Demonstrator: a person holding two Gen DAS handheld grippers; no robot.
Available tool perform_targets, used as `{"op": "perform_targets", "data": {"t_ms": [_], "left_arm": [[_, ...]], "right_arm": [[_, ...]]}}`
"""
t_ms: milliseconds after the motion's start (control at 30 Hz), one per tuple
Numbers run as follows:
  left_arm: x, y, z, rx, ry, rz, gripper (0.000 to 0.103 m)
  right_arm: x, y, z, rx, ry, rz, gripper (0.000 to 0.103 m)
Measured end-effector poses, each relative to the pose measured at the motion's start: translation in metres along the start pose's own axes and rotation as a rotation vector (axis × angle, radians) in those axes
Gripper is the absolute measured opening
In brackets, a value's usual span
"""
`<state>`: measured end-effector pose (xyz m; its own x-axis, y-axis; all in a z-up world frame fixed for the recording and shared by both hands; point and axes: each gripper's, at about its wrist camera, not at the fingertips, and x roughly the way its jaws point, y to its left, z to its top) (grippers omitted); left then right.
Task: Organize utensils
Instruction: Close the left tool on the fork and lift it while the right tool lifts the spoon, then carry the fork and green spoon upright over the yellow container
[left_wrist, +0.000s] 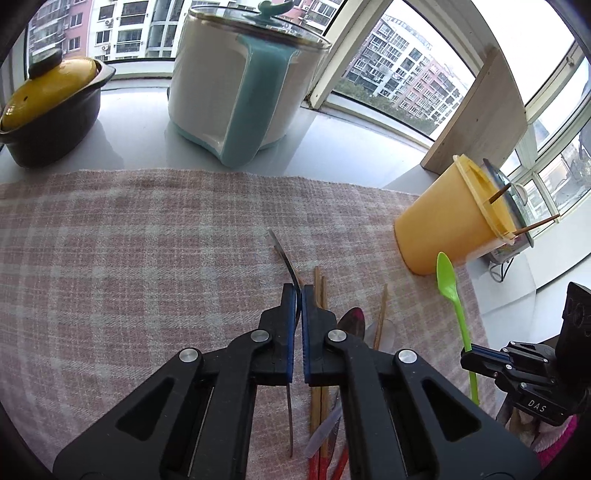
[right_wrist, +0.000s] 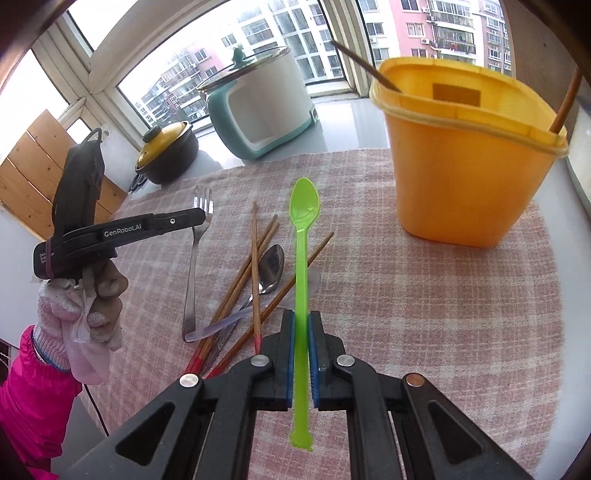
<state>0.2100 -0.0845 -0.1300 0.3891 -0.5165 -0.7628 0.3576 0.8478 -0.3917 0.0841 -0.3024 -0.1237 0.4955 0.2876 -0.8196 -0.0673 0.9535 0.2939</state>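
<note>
Pinching the green spoon (right_wrist: 303, 258) mid-handle, right gripper (right_wrist: 302, 325) jaws pressed together on it, bowl forward and clear of the cloth (right_wrist: 424, 295). Pinching the fork (right_wrist: 195, 258) too, left gripper (left_wrist: 298, 299) shut on its thin neck, tines ahead of the tips, handle trailing back under the jaws.

Judged by look: spoon light, thin plastic, a bit springy, likely to swing or twist in the pads if held far from the middle; present hold near the middle seems sound. Fork stiff metal, heavier, smooth and slippery; a pinch on the narrow neck may let it pivot, so best kept hanging along the jaws.

Just beyond, lying loose on the cloth: chopsticks (right_wrist: 255, 266) crossed in a heap, a metal spoon (right_wrist: 271, 266) among them, a clear plastic spoon (right_wrist: 229, 323) beneath. All slim and low, hard to take except by a raised end.

Farther off, right: orange holder (right_wrist: 469, 170), upright, two sticks already leaning inside. Farthest, by the window: white pot (right_wrist: 258, 107) and dark pot (right_wrist: 166, 151).
</note>
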Motion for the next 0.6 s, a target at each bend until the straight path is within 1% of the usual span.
{"op": "perform_targets", "data": {"t_ms": [200,433,600], "left_arm": [[-0.032,-0.022,0.002,0.073,-0.073,0.012,0.0],[-0.064,-0.039,0.002,0.112,-0.119,-0.016,0.0],[-0.081,-0.062,0.006,0.147,-0.147,-0.038,0.0]], "right_arm": [[-0.03,0.005,0.004,-0.045,-0.069,-0.04,0.004],[-0.061,0.005,0.009,-0.06,-0.131,-0.061,0.004],[-0.083,0.004,0.011,-0.068,-0.174,-0.071,0.004]]}}
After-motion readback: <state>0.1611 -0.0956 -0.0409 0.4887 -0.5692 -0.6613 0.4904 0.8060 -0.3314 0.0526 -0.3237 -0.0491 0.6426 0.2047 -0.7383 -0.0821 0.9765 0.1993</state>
